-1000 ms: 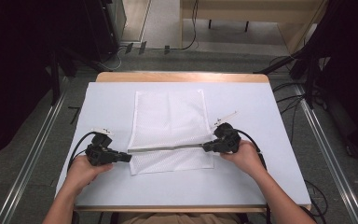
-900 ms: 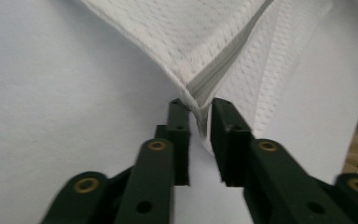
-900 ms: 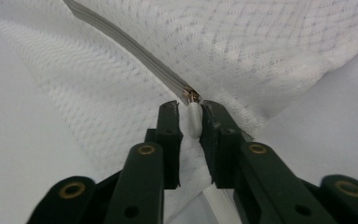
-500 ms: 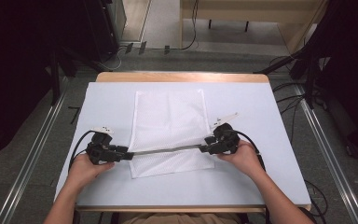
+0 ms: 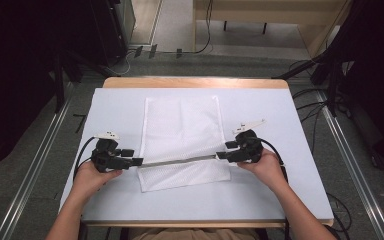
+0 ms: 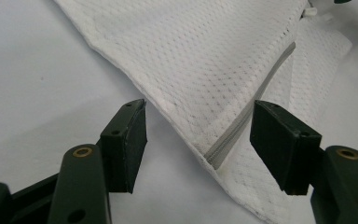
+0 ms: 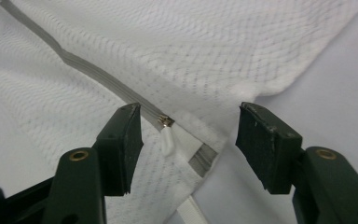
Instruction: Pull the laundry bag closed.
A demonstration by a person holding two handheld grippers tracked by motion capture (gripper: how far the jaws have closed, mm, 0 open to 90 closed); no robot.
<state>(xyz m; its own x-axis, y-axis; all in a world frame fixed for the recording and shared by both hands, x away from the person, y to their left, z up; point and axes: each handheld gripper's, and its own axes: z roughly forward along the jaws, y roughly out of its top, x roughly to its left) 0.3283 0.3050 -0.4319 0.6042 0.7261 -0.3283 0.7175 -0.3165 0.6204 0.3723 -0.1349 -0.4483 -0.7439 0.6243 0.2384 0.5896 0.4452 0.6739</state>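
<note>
Jaws apart beside white mesh bag [image 5: 182, 135], grey-zippered.

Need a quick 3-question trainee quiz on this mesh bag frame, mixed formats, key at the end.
1. True or false: the left gripper is clamped on the white mesh bag.
2. Multiple choice: what runs across the bag between the two grippers? A) a red ribbon B) a grey zipper C) a metal ruler
3. Fill in: in the right gripper view, the white zipper pull lies between the open jaws of the ____ gripper.

Key:
1. False; its jaws have just been opening and stand apart, with the bag's edge between them but unpressed.
2. B
3. right
</note>
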